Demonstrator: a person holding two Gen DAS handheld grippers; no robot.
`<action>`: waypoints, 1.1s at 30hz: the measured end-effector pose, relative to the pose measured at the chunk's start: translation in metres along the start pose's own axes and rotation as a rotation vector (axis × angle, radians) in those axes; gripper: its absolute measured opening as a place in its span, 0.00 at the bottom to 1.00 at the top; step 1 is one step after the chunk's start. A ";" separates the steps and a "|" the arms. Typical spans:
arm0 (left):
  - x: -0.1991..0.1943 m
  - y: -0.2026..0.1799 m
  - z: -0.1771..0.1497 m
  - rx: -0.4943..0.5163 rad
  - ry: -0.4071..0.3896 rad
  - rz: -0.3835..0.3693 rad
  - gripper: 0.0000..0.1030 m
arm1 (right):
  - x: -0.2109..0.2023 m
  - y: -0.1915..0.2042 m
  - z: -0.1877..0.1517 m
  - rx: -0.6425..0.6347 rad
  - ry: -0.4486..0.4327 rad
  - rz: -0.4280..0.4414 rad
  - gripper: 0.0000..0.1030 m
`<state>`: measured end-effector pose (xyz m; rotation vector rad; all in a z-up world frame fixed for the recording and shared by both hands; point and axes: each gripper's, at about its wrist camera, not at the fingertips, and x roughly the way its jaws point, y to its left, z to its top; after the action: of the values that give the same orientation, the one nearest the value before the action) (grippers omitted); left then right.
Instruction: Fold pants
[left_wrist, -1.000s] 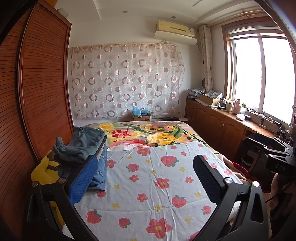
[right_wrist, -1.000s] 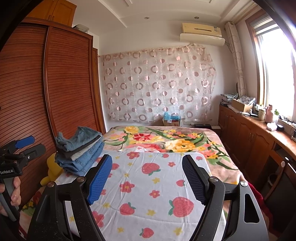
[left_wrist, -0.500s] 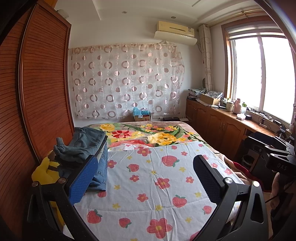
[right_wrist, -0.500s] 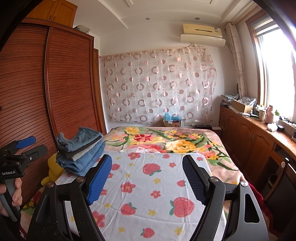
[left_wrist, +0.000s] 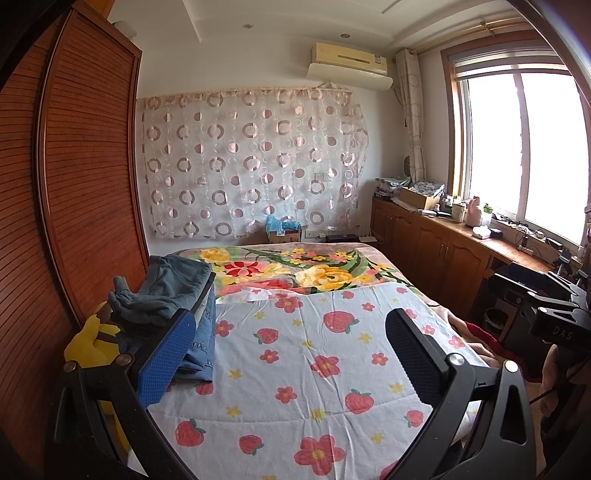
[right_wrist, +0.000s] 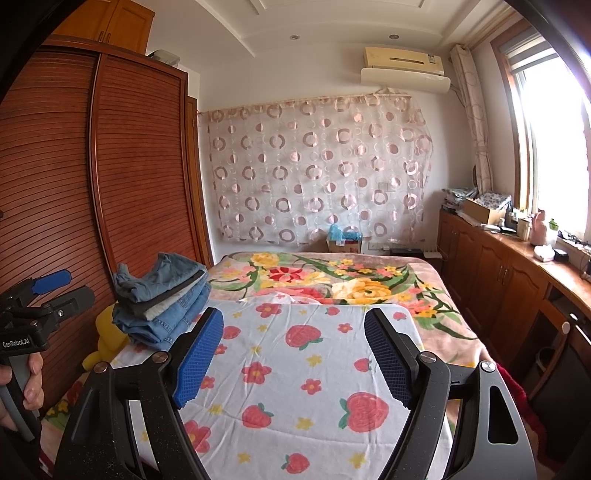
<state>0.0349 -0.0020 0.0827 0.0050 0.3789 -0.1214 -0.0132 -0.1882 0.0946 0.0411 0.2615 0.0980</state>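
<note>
Reaching for the stacked pants (right_wrist: 162, 299) at frame left could topple them; left gripper (left_wrist: 291, 354) and right gripper (right_wrist: 295, 354) hover, jaws wide and empty, over the bed (right_wrist: 314, 369).

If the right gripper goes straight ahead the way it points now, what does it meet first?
Probably the strawberry sheet on the bed: the open right gripper points slightly down at it, nothing between its fingers. Depth is unclear.
</note>
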 end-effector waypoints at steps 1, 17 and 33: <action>0.000 0.000 0.000 0.000 0.000 0.000 1.00 | 0.000 0.000 0.000 0.000 0.000 -0.001 0.78; 0.000 0.000 -0.001 -0.001 0.000 -0.002 1.00 | 0.001 -0.003 0.000 -0.004 -0.001 0.000 0.78; -0.010 -0.002 0.005 0.001 -0.011 -0.012 1.00 | -0.001 -0.003 -0.002 -0.003 -0.006 0.002 0.79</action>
<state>0.0272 -0.0025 0.0915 0.0026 0.3678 -0.1332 -0.0144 -0.1912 0.0924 0.0391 0.2557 0.1005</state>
